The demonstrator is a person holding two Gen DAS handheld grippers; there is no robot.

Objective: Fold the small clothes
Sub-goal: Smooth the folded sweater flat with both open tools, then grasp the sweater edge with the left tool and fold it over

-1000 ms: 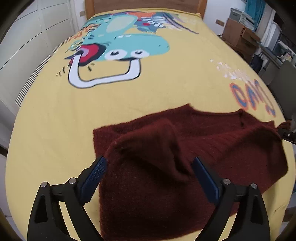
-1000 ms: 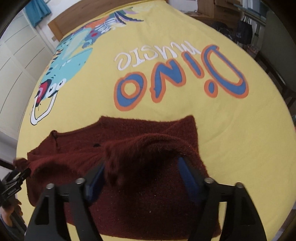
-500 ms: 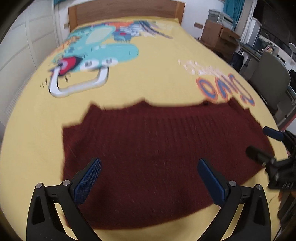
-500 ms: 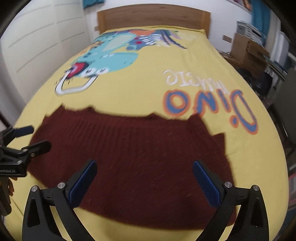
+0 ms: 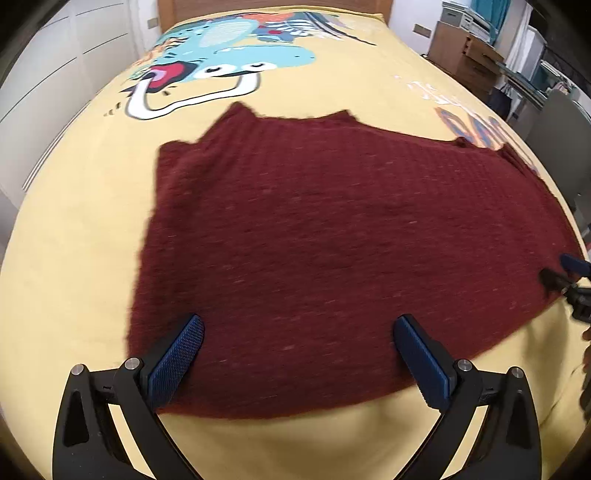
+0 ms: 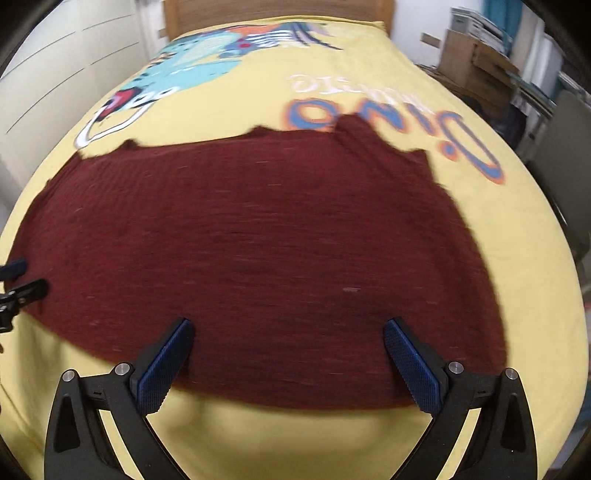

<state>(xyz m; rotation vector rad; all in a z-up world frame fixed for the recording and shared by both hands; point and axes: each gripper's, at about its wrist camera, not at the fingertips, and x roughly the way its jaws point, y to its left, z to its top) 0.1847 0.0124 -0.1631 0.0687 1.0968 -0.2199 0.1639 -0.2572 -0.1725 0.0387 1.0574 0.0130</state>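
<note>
Garment: a dark maroon, fuzzy ribbed-knit sweater point(image 5: 332, 236) lies spread out flat across the near part of the bed, in one broad sheet with no raised folds showing.
Texture: fine horizontal ribbing with scattered pale flecks of lint; both views are somewhat blurred, so finer detail cannot be made out.
Far edge: uneven, with small peaks and notches against the yellow cloth; in the right wrist view a narrow ridged strip rises toward the blue-and-orange lettering point(image 6: 391, 122).
Near edge: a gently curved hem, lying just in front of both cameras.
Surface: a yellow bedspread printed with a teal cartoon dinosaur point(image 5: 74, 229), bare around the sweater on the left, the right and the near side.
Left gripper point(image 5: 295, 354): its black jaws with blue textured pads stand wide apart over the sweater's near hem, gripping nothing.
Right gripper point(image 6: 286, 350): equally wide apart above the hem on its side, with nothing between the pads.
Cross view: each gripper's tip shows at the edge of the other's picture, beside a side edge of the sweater.
Background: a wooden headboard point(image 6: 277, 9) at the far end, and cardboard boxes point(image 5: 465, 55) to the right.
</note>
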